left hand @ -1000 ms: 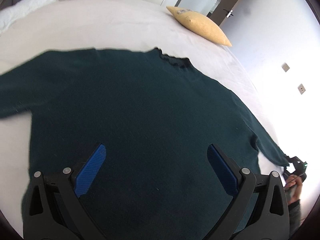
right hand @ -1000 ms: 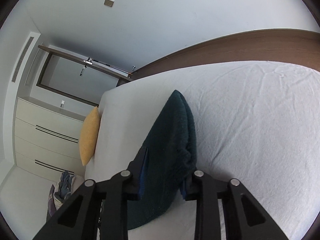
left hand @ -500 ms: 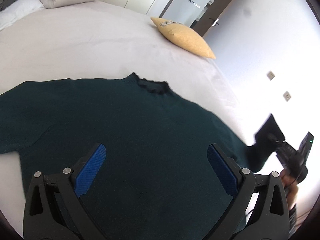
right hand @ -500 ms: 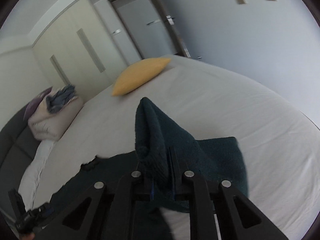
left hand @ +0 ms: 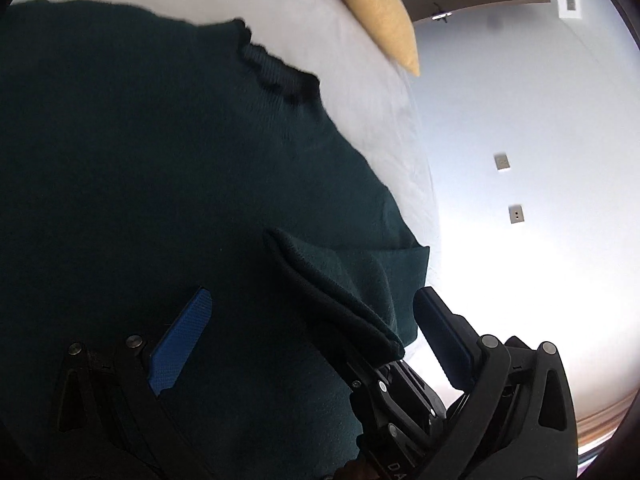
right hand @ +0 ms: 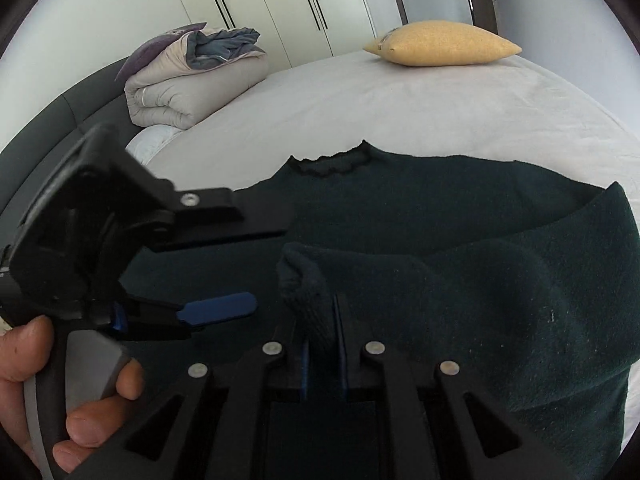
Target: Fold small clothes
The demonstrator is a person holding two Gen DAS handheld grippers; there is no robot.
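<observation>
1. Jaws of the right gripper [right hand: 323,334] stood almost together, pinched on the cuff end of a sleeve [right hand: 304,284] of the dark green sweater [right hand: 420,204]; the knit bunched up between the two fingers at about 6 o'clock of the right wrist view.
2. Sleeve fabric ran from that pinch toward 3 o'clock, draped in a broad fold over the sweater's body, which lay flat on the bed [right hand: 400,100].
3. At 9 o'clock of the same view the left gripper [right hand: 256,264] was held by a hand [right hand: 60,408], its jaws wide apart with nothing between them; one blue pad [right hand: 218,309] hung just over the sweater, though whether it touched the knit could not be told.
4. In the left wrist view the left gripper's [left hand: 312,332] blue pads stood far apart above the sweater's [left hand: 160,168] body, and the right gripper [left hand: 380,364] came in between them from 5 o'clock, carrying the sleeve [left hand: 344,280] and blocking part of the space between the fingers.
5. Beyond the tools, the sweater's ribbed collar [right hand: 330,162] lay toward 12 o'clock on the white sheet.
6. Farther off, a yellow pillow [right hand: 444,44] rested at 1 o'clock and a folded duvet [right hand: 188,76] at 11 o'clock, with wardrobe doors [right hand: 280,4] behind.
</observation>
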